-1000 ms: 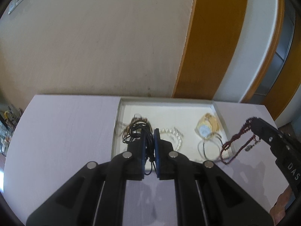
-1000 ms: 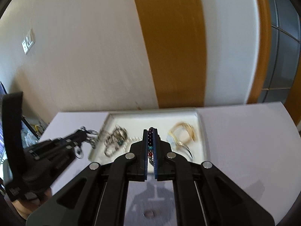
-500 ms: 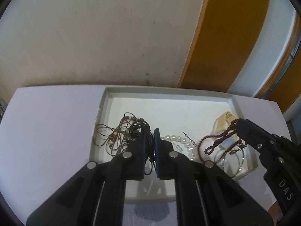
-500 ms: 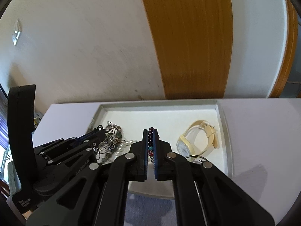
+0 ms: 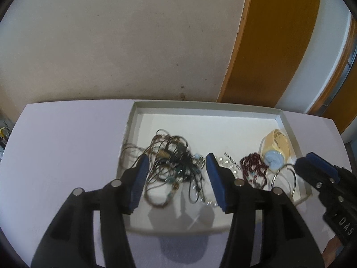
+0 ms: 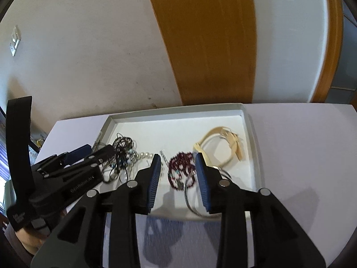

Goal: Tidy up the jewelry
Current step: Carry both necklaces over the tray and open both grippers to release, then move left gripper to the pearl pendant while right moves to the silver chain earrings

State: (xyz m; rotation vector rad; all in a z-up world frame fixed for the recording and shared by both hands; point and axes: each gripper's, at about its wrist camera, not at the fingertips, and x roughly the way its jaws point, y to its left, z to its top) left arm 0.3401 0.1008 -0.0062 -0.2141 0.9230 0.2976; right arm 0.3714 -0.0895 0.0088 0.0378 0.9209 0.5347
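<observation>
— White tray (image 5: 287, 125) on a pale lilac table (image 5: 67, 134), set close to the far wall. What lies in it?

— At its left end, a tangle of dark cords (image 5: 171, 156). Just right of that, a string of pearls (image 5: 225, 163); then a heap of dark red beads (image 5: 254, 167); at the right end a cream watch (image 5: 276, 147) with a pale blue face. A thin metal bangle (image 5: 287, 178) lies near the watch, at the tray's near right corner.

— And the left gripper (image 5: 176, 174)?

— Over the near left part of the tray, its blue pads spreading apart. The cord tangle sits in the gap between them, but the pads press on nothing.

— The right gripper (image 6: 178, 174)?

— Over the near right part, also opening, though less wide. From its own camera the red beads (image 6: 180, 169) lie between its pads, loose on the tray floor, untouched by either pad. The watch (image 6: 225, 143) is just beyond, to the right.

— Are the two grippers touching?

— No, side by side and apart.
</observation>
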